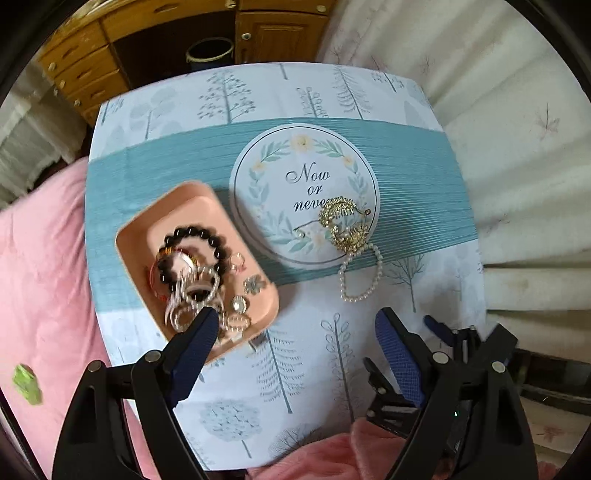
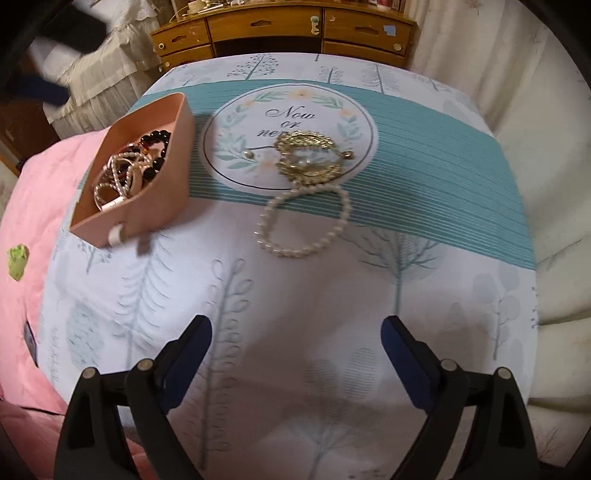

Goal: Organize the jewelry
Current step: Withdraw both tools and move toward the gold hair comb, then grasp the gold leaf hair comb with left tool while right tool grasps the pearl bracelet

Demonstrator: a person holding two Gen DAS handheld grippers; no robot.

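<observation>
A pink tray (image 1: 192, 210) (image 2: 162, 199) holds a dark bead bracelet (image 1: 192, 236), pearl strands and small rings. A round white box lid (image 1: 280, 177) (image 2: 236, 147) reading "Now or never" lies on the tablecloth. Gold leaf-shaped jewelry (image 1: 341, 221) (image 2: 308, 157) lies on the lid. A pearl bracelet (image 1: 360, 275) (image 2: 303, 225) hangs off the lid onto the cloth. My left gripper (image 1: 293, 321) is open and empty above the tray's near corner. My right gripper (image 2: 297, 332) is open and empty, short of the pearl bracelet. It shows low right in the left wrist view (image 1: 436, 332).
A tree-patterned tablecloth with a teal band (image 1: 406, 155) (image 2: 443, 155) covers the small table. A pink quilt (image 1: 40, 258) (image 2: 44, 192) lies left. Wooden drawers (image 1: 81, 70) (image 2: 280, 26) stand behind. White fabric (image 1: 498, 92) hangs at right.
</observation>
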